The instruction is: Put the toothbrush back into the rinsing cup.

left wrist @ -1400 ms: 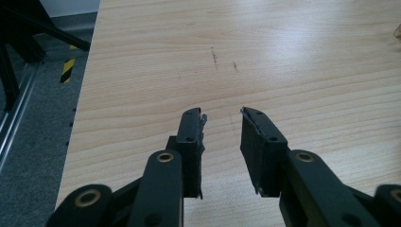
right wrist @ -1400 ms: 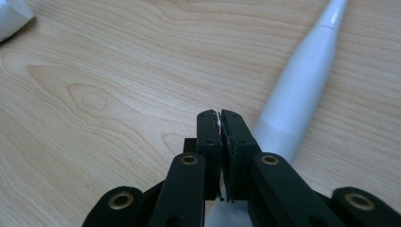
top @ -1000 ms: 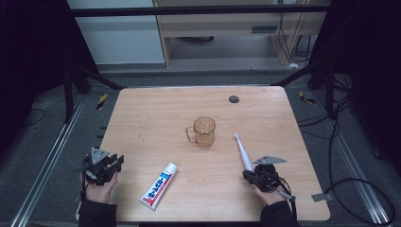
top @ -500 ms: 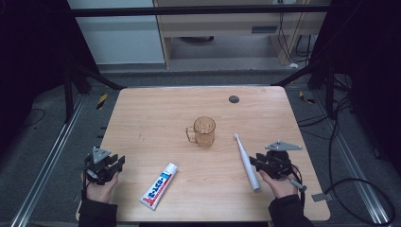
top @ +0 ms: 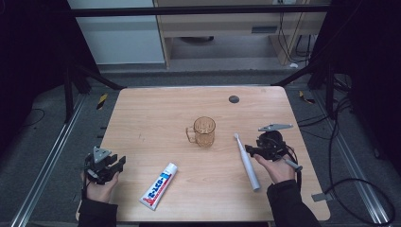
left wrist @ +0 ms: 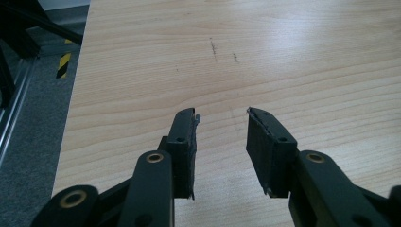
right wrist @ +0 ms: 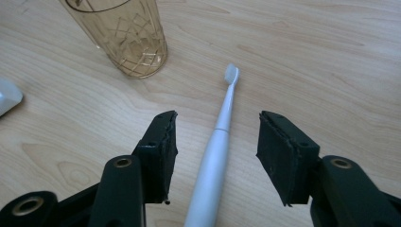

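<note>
The right hand-held gripper [top: 251,150] hovers near the right edge of the counter [top: 156,109], its jaws spread apart and grasping nothing. In the right gripper view, a white toothbrush [right wrist: 213,150] lies flat on the wood between the open jaws, untouched by either, its bristle head pointing away toward the far edge. An amber glass mug [top: 204,131] stands upright near the counter's middle, just beyond the brush head. A white toothpaste tube [top: 158,186] lies at an angle close to the near edge, between the two hands. The left hand-held gripper [top: 112,166] sits by the near left corner, jaws also parted over bare wood, holding nothing. A small dark disc [top: 233,99] lies toward the far edge.
</note>
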`<state>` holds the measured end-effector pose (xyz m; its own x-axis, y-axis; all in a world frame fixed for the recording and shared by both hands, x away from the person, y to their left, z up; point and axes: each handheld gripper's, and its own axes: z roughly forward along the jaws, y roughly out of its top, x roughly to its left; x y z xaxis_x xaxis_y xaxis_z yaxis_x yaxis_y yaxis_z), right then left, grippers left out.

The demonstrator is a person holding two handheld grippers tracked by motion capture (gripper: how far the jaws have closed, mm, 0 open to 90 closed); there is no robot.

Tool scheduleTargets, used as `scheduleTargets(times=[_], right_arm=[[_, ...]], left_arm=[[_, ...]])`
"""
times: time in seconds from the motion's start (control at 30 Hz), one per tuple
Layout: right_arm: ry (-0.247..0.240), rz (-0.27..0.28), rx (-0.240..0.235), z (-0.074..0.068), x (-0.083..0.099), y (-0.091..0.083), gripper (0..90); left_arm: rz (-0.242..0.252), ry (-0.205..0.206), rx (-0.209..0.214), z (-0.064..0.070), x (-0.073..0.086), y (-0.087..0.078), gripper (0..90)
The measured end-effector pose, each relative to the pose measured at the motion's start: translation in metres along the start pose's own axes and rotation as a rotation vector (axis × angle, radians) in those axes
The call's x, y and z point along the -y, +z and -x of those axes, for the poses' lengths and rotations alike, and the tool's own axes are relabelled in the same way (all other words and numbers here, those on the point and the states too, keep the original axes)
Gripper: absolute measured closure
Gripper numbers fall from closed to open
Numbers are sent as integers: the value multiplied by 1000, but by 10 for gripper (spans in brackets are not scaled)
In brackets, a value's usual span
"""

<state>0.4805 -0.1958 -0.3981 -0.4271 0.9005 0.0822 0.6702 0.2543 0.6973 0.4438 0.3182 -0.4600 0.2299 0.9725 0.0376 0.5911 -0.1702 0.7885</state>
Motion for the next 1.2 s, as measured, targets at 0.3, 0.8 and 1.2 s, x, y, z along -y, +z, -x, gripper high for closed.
scheduleTargets(times=[0.3,0.8,1.2], right_arm=[[14,-68,7,3,-15,17,460],[21,-200,-3,9,-16,48,498],[-2,-285,2,6,-10,66,523]], left_arm=[[-6,12,0,1,0,1,618],[-24,18,-2,1,-1,4,585],[-36,28,-2,2,0,4,568]])
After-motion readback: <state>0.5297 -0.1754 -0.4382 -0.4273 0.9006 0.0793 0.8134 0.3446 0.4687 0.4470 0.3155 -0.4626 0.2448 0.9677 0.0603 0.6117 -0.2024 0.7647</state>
